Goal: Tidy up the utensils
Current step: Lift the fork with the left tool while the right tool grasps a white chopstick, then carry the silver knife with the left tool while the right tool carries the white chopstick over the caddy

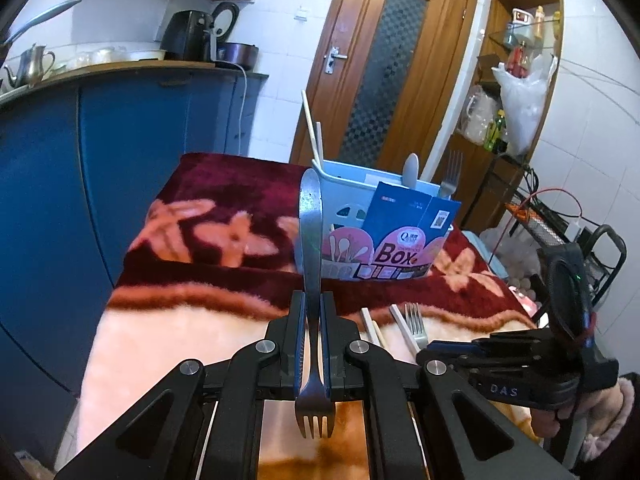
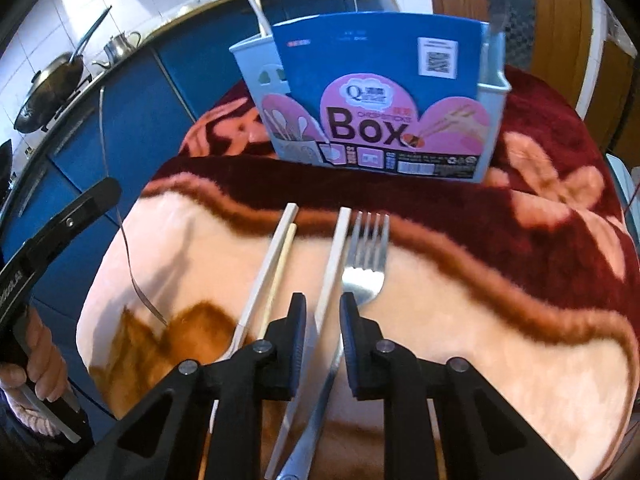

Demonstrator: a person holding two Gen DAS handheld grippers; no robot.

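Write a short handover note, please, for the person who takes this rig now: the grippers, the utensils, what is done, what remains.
Left gripper: shut on a fork, handle pointing away, lifted above the blanket.
Right gripper: open, low over a white chopstick and the second fork; nothing gripped.
Done: utensil box already holds chopsticks, a spoon, a fork.
Left: the held fork, the lying fork and three chopsticks on the blanket.

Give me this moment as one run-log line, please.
left tool: shut on fork | right tool: open over white chopstick | box: ahead
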